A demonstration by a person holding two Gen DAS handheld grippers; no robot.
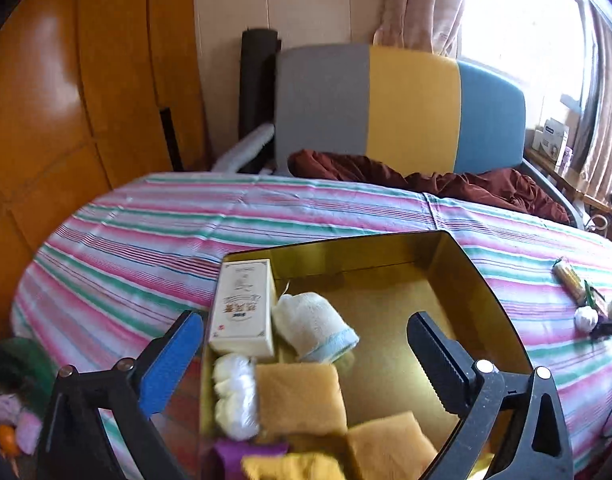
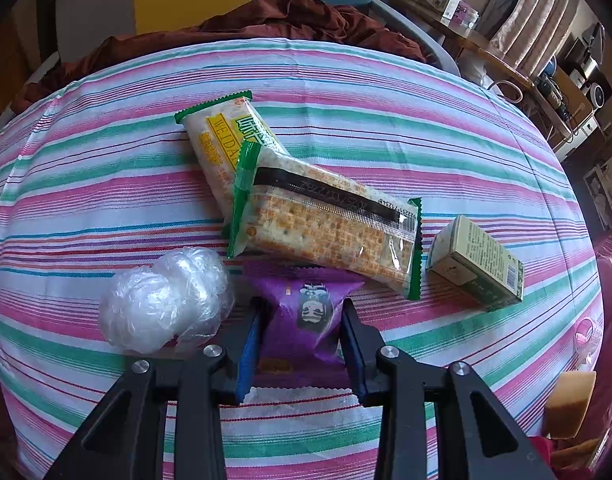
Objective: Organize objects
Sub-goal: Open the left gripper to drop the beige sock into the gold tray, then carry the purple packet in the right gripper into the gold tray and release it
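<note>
Purple foil sits between the fingers of my right tool [image 2: 302, 336]: it is closed onto a purple snack packet [image 2: 309, 312] that lies on the striped cloth [image 2: 385, 128] of the tabletop, near its front edge. Just left of that packet I see a clear plastic-wrapped bundle [image 2: 162, 304]. Beyond it a cracker pack [image 2: 325, 232] lies across a second green-edged pack [image 2: 222, 136], their ends overlapping, and a small green box [image 2: 477, 264] lies off toward the right edge.

My left tool [image 1: 302, 356] is spread wide and holds nothing, hovering above a gold box [image 1: 477, 280]. Inside, nearest me, are yellow sponges [image 1: 302, 396] and a white wrapped bundle [image 1: 236, 392]; farther in lie a rolled towel [image 1: 309, 326] and a cream carton [image 1: 244, 308] against the box's left wall. Past the far edge of the tabletop stands a grey, yellow and blue chair [image 1: 405, 108].
</note>
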